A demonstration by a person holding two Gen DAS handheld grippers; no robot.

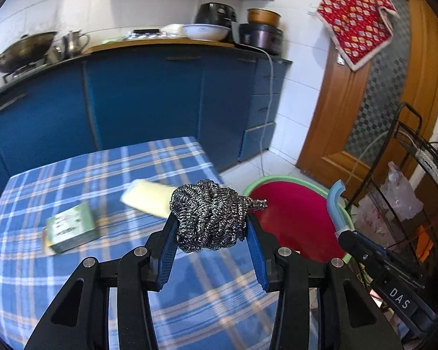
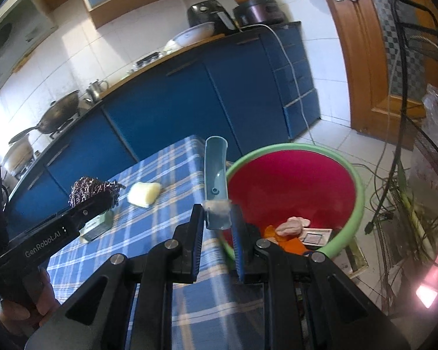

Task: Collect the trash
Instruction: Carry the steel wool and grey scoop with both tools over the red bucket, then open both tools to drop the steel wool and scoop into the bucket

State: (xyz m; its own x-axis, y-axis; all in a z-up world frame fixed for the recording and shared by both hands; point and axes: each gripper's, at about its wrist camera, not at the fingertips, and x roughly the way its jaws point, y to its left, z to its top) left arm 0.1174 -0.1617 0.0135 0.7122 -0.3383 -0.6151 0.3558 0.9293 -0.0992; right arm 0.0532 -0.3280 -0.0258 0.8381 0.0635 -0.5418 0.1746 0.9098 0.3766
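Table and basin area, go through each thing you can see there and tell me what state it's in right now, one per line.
left gripper: shut on the steel wool.
steel wool: lifted off the table.
right gripper: shut on the blue plastic piece.
blue plastic piece: upright beside the basin rim.
basin: open, trash at its bottom.
yellow sponge: lying on the tablecloth.
green box: closed, on the tablecloth.

Left wrist view: sits close above the checked counter [image 1: 73, 262], facing the blue cabinets [image 1: 146, 96], red basin [image 1: 295, 218] to the right. Right wrist view: rides nearer the basin [image 2: 356, 175], tilted, facing the same cabinets [image 2: 195, 102]. Both share counter [image 2: 149, 233], basin, cabinets and door [image 1: 350, 102]; each catches the other claw.
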